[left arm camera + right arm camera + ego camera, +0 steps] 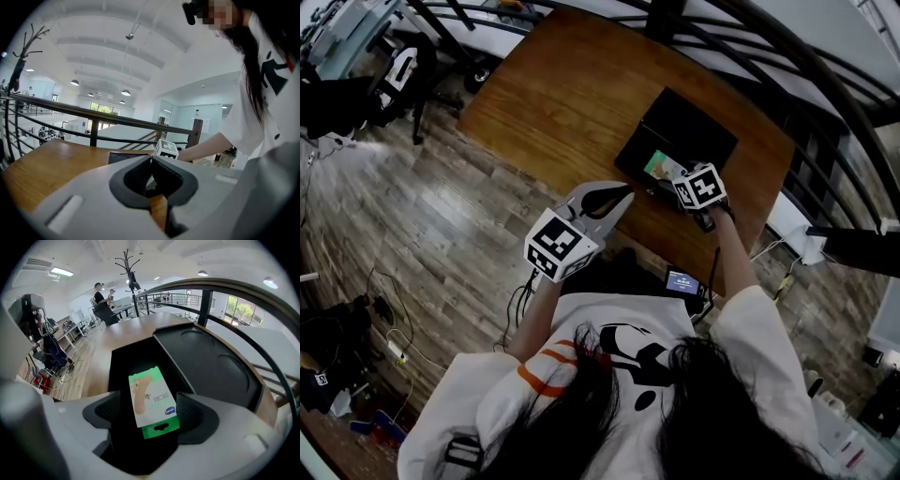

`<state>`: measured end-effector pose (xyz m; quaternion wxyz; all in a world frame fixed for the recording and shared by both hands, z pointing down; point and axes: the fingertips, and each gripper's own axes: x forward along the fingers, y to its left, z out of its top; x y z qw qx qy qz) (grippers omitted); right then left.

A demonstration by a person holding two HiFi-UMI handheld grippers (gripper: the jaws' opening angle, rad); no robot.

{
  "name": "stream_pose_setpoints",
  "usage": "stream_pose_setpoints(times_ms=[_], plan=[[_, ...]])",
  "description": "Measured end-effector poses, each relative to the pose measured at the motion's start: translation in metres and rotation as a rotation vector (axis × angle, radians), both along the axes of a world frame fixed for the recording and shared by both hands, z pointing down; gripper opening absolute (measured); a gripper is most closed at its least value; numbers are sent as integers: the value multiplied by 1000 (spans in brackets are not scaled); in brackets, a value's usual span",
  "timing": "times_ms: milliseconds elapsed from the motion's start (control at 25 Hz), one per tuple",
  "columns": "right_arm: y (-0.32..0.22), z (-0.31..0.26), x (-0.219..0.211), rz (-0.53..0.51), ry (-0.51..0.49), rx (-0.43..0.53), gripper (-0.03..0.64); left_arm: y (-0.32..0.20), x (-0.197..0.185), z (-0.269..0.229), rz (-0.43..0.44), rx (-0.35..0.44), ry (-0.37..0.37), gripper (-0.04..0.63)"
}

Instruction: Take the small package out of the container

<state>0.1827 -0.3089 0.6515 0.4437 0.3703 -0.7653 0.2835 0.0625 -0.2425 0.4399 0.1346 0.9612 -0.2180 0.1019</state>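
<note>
Your right tongs (150,417) stand open astride the package (151,397), one jaw on either side of its near, green end. The right jaw looks to be just at its edge, and a dark gap shows at the left. If you close as they stand, you may catch only that thin tab end, and the flat package could pivot or slip out as you lift. Squeezed across its width, it could also bow. If you pull low or sideways, its far end may snag the container (121,363) wall. Nothing steadies the container: your left tongs (151,161) are closed on nothing, over the near part of the table (553,103), just short of it. It looks light, so it may shift or rise with the package.

The container is black, shallow and open, its lid (211,364) folded out to the right. The package lies flat on its floor, the only thing I can see in it.
</note>
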Motion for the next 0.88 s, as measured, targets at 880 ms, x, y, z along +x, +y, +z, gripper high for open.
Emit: stream_pose_setpoints(times_ms=[880], plan=[[-5,9,-3,26,161,8,123,-6,-7,1,-33,6,-3,0]])
